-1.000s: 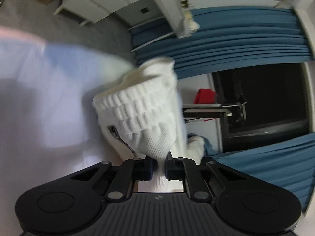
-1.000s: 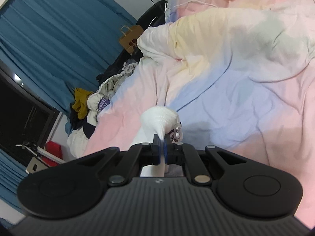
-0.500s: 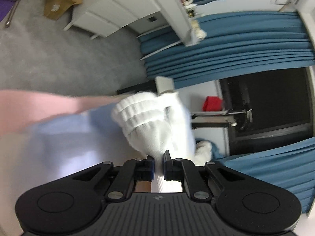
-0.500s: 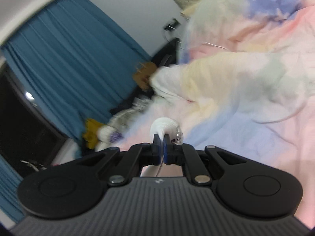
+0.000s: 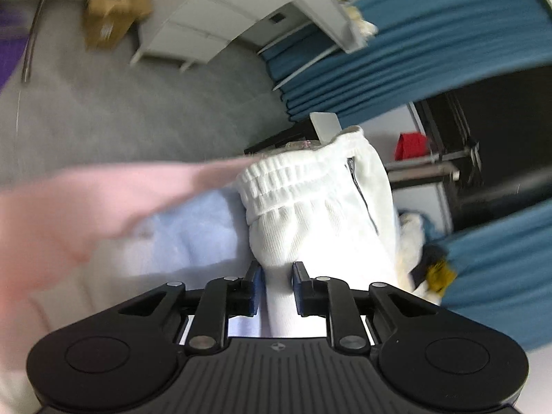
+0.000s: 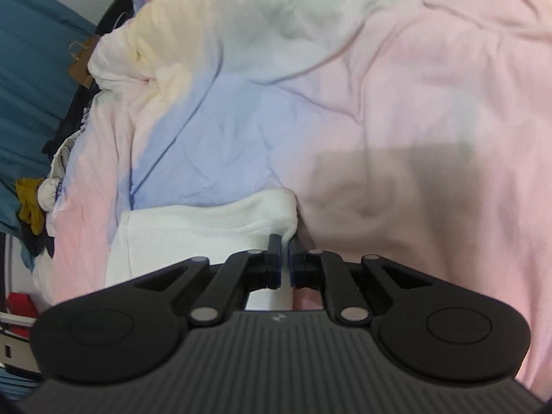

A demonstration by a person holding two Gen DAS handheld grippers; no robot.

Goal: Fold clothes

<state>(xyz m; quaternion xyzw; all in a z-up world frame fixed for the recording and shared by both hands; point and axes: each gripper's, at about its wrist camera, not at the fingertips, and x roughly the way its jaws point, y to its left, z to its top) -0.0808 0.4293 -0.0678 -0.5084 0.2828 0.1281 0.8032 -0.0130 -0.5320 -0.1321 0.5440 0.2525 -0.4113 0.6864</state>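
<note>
We are laying the white knit garment (image 5: 310,214) down on the pastel duvet (image 6: 396,96), the spreading step before any fold. In the left wrist view it fills the frame's centre, its ribbed waistband (image 5: 276,186) uppermost. The left gripper (image 5: 276,283) is opening, cloth between its pads but barely pressed. In the right wrist view, lower centre, the right gripper (image 6: 283,262) is clenched on the garment's edge. Next, we judge, both must let go, then smooth it flat.
</note>
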